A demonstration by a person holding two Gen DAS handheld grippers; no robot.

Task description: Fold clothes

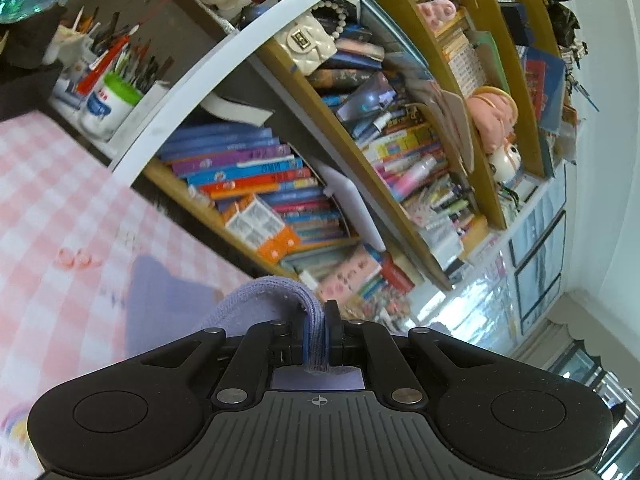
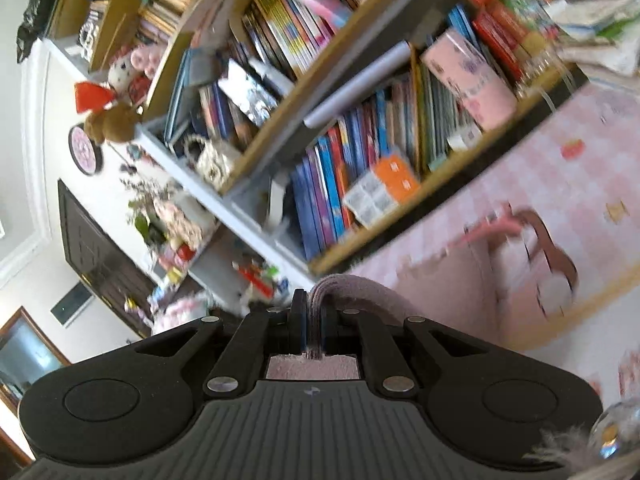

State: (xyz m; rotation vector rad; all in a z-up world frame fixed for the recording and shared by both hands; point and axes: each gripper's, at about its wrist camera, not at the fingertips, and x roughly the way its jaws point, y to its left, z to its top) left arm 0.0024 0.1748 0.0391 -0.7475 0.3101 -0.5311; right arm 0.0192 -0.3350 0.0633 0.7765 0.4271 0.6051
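My left gripper [image 1: 318,320] is shut on a ribbed edge of a lilac knit garment [image 1: 256,300]. The garment hangs down to the left over the pink checked tablecloth [image 1: 60,200]. My right gripper [image 2: 314,316] is shut on a ribbed edge of a pinkish-mauve garment [image 2: 360,286], which drapes away to the right. It looks like the same piece of clothing, but I cannot tell for certain. Both grippers are lifted and tilted, facing the bookshelf. Most of the garment is hidden below the grippers.
A crowded bookshelf [image 1: 360,152] stands just behind the table and also shows in the right wrist view [image 2: 340,128]. A pen holder [image 1: 108,96] sits at the far left. A pink garment with a brown pattern [image 2: 536,248] lies on the tablecloth [image 2: 580,128].
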